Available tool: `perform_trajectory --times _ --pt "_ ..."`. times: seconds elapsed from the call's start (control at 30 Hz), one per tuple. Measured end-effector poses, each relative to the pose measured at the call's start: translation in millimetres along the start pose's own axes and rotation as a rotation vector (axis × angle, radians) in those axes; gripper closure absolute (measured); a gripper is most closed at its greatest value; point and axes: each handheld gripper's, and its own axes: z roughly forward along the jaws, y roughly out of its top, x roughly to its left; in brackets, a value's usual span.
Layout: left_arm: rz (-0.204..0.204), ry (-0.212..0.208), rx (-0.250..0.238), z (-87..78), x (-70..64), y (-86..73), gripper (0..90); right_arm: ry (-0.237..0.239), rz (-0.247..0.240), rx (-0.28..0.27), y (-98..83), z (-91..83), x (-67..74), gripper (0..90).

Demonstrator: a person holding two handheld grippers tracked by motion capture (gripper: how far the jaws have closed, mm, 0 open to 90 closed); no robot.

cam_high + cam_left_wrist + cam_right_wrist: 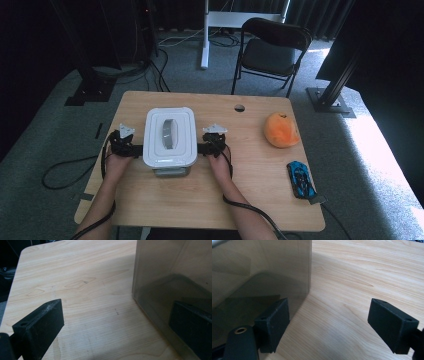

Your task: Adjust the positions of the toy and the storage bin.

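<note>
Scene: a person at a wooden bench [200,200] holds a gripper in each hand, one on either side of a lidded container.
Container: a clear box with a white lid [169,136] stands upright left of centre in the high view, on the bench; a raised grey handle sits in the middle of the lid.
Left gripper [131,148]: at the container's left side in the high view, pointing toward its wall. In the left gripper view its fingers [40,325] stand well apart; the left one is over bare wood, the right one lies low at the right edge against the container wall [160,270], whether touching cannot be told.
Right gripper [202,148]: at the container's right side in the high view. In the right gripper view its fingers [274,320] are spread wide with bare wood between them; the left finger is just beside the see-through wall [262,267], the right one is well clear of it. Nothing is clamped.
Hands: the left hand [116,162] and the right hand [218,160] come in from the bottom of the high view, cables trailing along the forearms.
Orange object [281,130]: a round orange thing lies right of centre, well apart from the container.
Toy car [301,180]: blue and black, near the bench's right edge, below the orange object.
Chair [272,50]: a dark folding chair stands on the grey floor beyond the bench, at upper centre-right.
</note>
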Motion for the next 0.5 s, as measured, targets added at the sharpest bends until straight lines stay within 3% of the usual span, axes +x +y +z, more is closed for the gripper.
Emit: perform_trajectory --times 0.5 --pt "0.008 -0.029 0.006 9.9 -20.0 6.9 0.5 0.008 0.015 0.011 -4.6 -13.3 -20.8 17.6"
